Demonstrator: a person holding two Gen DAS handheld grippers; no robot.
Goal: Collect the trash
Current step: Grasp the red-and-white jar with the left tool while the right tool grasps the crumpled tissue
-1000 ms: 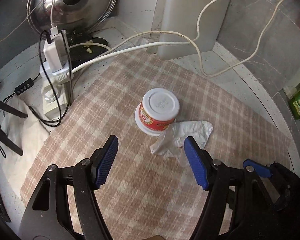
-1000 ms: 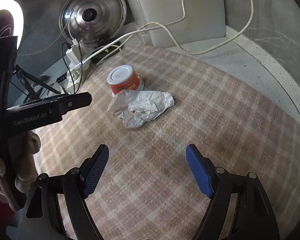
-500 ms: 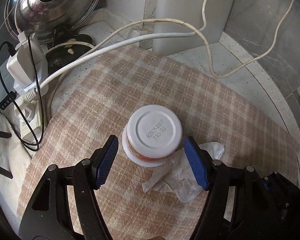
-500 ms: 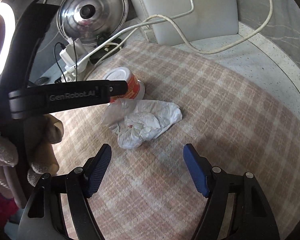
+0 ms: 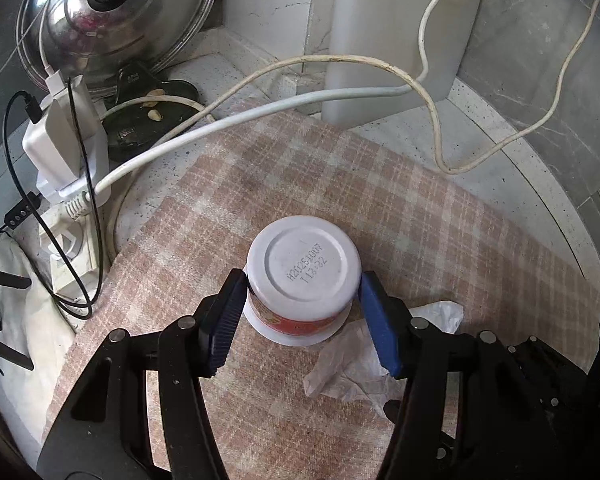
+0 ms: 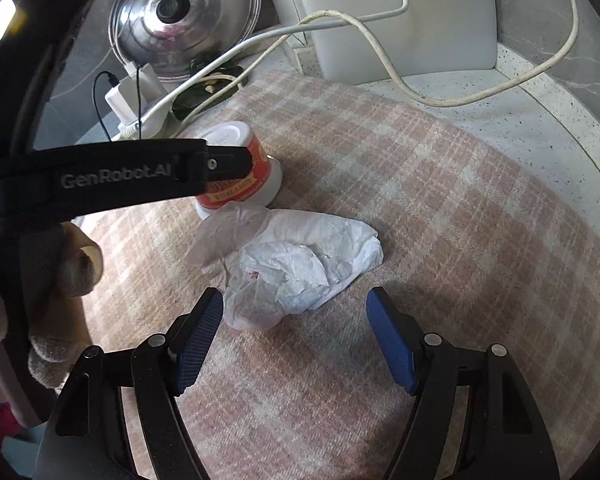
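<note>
Left-wrist view: left tongs [image 5: 303,310] closing around the upturned cup [image 5: 303,268] on the checked tabletop [image 5: 440,216]; grip squarely, below the rim. Right-wrist view: right tongs [image 6: 293,334] spread, empty, just short of the crumpled tissue [image 6: 300,268], mostly hidden in the other view.

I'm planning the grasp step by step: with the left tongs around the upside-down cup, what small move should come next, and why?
Probably finish closing the left tongs on the upside-down cup. Their jaws are closing, and the blue pads already flank its white wall on both sides at or near contact. The cup stands on the checked cloth, its rim touching the crumpled tissue, so lift only once gripped. The right tongs stand open before the tissue.
</note>
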